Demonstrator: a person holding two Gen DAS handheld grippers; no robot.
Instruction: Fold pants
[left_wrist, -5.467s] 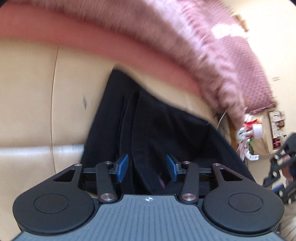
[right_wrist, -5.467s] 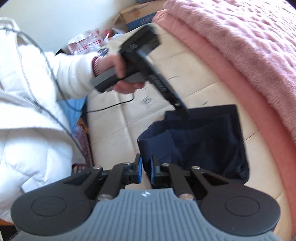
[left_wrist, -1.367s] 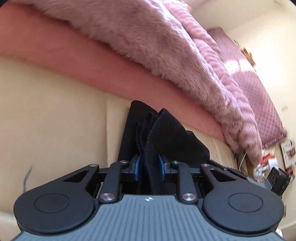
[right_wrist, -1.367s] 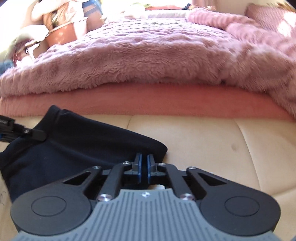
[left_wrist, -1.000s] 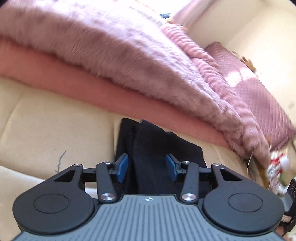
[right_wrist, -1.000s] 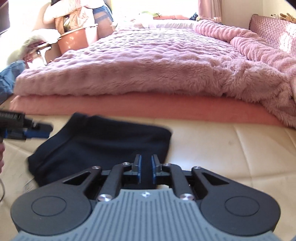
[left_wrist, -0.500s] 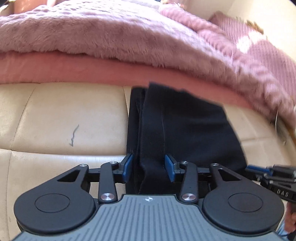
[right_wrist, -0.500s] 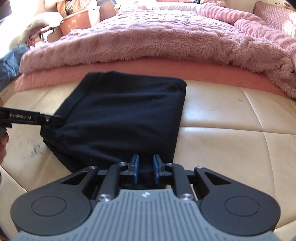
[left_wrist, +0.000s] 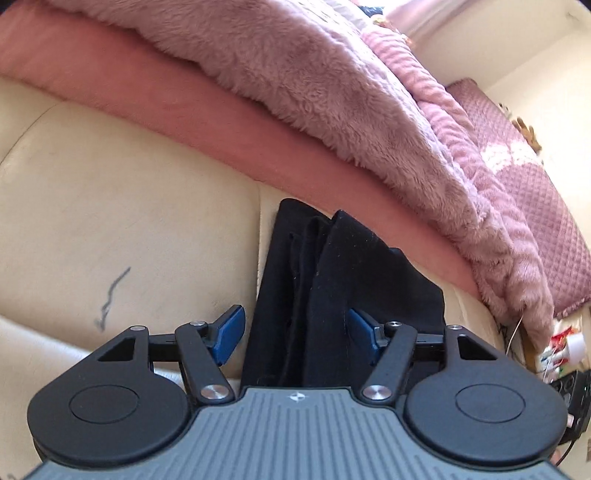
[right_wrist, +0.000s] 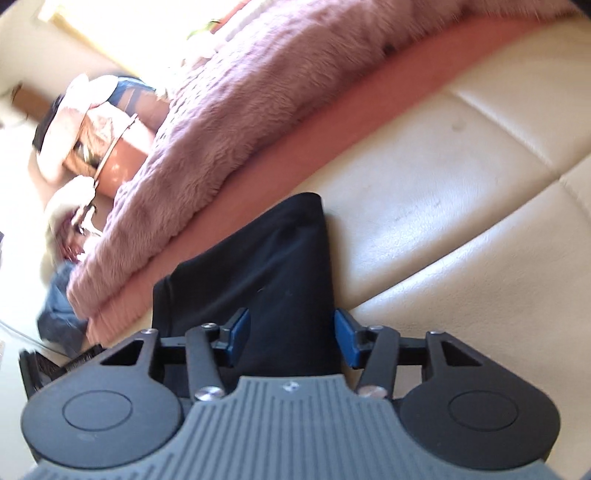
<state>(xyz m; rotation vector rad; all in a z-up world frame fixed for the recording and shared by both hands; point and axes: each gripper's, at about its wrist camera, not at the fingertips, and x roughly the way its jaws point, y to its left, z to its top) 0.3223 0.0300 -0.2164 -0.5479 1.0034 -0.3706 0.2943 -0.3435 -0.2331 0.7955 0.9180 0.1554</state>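
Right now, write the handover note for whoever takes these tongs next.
Left tongs: open, fingers either side of the pants' layered edges, no grip.
Right tongs: open over the opposite, smooth folded edge, no grip.
Pants: folded into a compact dark stack on the cream cushion, beside the pink blanket.
Left: possibly one more fold, or just tidy the uneven layers.

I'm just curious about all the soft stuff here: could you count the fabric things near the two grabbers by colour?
Black: 1, the folded pants, lying between the open jaws of both the left gripper and the right gripper.
Fluffy mauve: 1, the blanket.
Salmon pink: 1, the sheet under it.
Cream: 1, the cushion under the pants.
Total: 4.
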